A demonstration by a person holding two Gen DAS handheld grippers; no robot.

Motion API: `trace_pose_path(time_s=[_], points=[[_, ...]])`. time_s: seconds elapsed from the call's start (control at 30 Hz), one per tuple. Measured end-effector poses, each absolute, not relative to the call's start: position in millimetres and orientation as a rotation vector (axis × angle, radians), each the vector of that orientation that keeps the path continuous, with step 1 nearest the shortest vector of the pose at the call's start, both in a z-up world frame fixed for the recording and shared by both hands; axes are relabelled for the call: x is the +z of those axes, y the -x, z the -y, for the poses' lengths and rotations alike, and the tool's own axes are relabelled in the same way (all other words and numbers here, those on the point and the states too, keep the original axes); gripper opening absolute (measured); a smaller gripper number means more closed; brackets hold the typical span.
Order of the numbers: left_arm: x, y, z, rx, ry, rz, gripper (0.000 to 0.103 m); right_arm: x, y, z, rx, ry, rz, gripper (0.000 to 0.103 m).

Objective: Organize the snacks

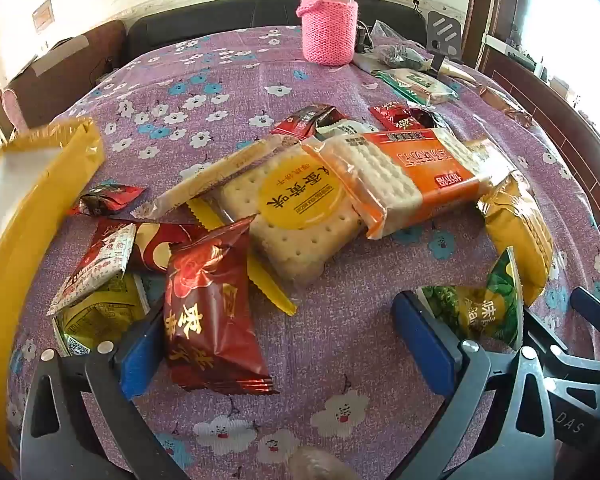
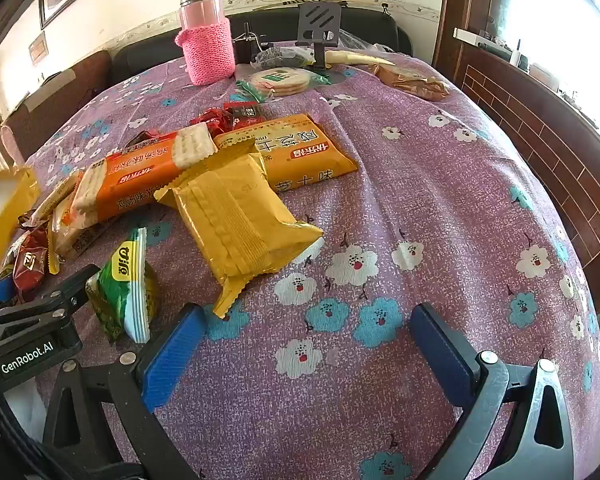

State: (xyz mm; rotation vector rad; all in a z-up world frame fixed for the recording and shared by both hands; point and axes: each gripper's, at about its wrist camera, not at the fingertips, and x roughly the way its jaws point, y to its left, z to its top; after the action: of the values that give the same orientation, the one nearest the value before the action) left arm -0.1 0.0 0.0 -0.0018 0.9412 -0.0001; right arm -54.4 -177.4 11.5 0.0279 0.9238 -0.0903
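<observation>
Both grippers hang over the flowered cloth (image 2: 440, 208) with jaws spread wide, gripping nothing. The left gripper (image 1: 288, 344) has a red pack (image 1: 212, 312) lying between its fingers – not pinched – with a green pack (image 1: 480, 304) just past its right finger. The right gripper (image 2: 304, 340) frames bare cloth; a yellow pack (image 2: 240, 220) lies just ahead. Beyond, the snacks sit heaped mid-table: a round-label cracker pack (image 1: 296, 208), an orange pack (image 1: 412, 176) (overlapping it), small red sweets (image 1: 396, 118). Farthest stands a pink flask (image 1: 330, 28); a yellow box (image 1: 28, 184) sits at the left edge.
</observation>
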Motion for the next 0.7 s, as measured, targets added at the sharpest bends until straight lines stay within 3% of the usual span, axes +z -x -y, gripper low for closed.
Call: trace_pose_path(time_s=[0.7], points=[[0.0,0.0,0.0,0.001,-0.001,-0.943,0.103,11.4,54.1,177.3,-0.092,-0.025,-0.928,0.103]])
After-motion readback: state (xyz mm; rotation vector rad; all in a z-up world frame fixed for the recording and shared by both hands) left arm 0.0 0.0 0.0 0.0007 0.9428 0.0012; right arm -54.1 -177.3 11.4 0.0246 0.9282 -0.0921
